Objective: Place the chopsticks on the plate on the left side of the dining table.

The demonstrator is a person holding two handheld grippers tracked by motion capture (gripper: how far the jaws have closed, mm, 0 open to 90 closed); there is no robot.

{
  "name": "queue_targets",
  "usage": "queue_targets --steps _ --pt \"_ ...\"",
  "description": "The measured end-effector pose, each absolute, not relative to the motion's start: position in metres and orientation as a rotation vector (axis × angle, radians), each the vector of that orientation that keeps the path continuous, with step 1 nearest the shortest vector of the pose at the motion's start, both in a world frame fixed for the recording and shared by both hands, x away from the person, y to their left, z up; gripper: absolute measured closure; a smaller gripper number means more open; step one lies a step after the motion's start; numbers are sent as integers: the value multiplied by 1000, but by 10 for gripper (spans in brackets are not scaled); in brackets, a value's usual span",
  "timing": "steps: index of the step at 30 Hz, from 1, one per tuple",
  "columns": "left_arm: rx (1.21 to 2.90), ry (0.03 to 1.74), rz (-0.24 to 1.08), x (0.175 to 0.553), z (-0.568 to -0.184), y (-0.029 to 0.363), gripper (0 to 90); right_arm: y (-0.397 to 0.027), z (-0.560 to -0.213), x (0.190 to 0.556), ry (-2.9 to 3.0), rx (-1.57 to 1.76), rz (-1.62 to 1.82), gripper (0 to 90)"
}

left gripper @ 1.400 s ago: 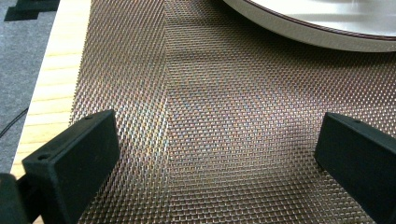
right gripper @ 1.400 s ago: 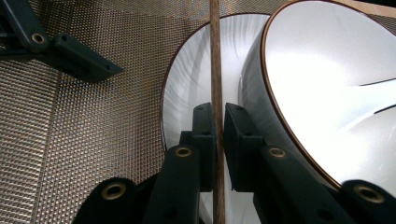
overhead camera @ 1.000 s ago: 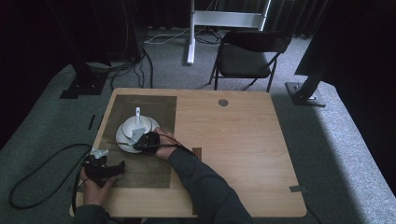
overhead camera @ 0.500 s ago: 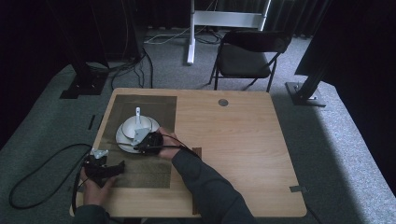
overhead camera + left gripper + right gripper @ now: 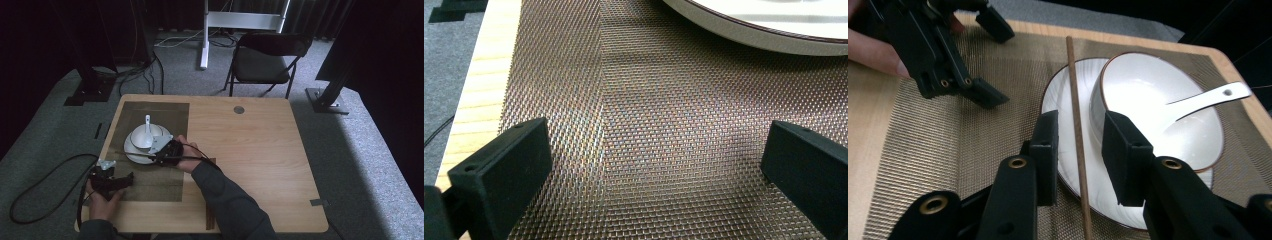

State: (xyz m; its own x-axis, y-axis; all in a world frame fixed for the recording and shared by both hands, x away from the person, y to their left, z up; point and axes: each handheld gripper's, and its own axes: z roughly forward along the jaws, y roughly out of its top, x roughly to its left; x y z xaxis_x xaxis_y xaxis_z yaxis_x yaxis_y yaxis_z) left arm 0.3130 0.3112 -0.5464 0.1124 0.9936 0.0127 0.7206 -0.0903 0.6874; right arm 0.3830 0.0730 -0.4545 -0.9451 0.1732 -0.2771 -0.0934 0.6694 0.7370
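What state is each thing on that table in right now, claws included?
Chopstick: lying across the plate rim, between the right claw's open jaws, pads clear of it.
Bowl: upright on the plate, spoon inside.
Spoon: leaning in the bowl, handle over the rim.
Plate: flat on the woven mat.
Woven mat: spread flat.
Right claw: jaws have just been opening.
Left claw: open, nothing held, over the mat.

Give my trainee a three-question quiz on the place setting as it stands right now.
1. True or false: the chopstick lies across the plate.
2. What rests in the bowl: A) fork, B) white spoon, C) knife?
3. What lies beneath the left gripper?

Key: 1 true; it lies loose between the right gripper jaws, which have just been opening. 2 B. 3 the woven placemat.
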Motion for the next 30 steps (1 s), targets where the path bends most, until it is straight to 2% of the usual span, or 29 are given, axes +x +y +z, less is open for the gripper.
queue_targets --steps 30 --pt "1869 1661 676 313 -546 311 2 -7 -417 369 2410 212 1264 617"
